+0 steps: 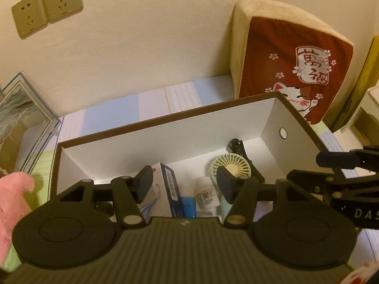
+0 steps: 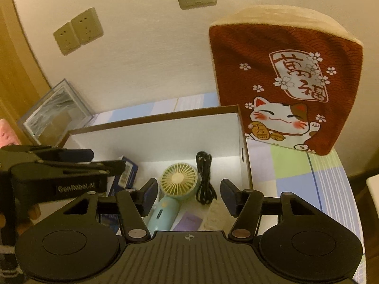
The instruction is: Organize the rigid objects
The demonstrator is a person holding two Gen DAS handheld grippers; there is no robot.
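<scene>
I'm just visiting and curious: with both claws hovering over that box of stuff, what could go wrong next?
1. The left gripper and right gripper hang close side by side over the white cardboard box; they might bump.
2. The loose black coiled cable lies beside the pale green handheld fan; lifting either might snag the other.

Both views are being lit dimly by warm yellowish light; edges are being bent and darkened by fisheye distortion.

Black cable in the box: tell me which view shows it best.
The right wrist view: the black cable lies coiled and unobstructed beside the handheld fan. The left wrist view shows only its upper end; fan and gripper finger hide the rest.
</scene>
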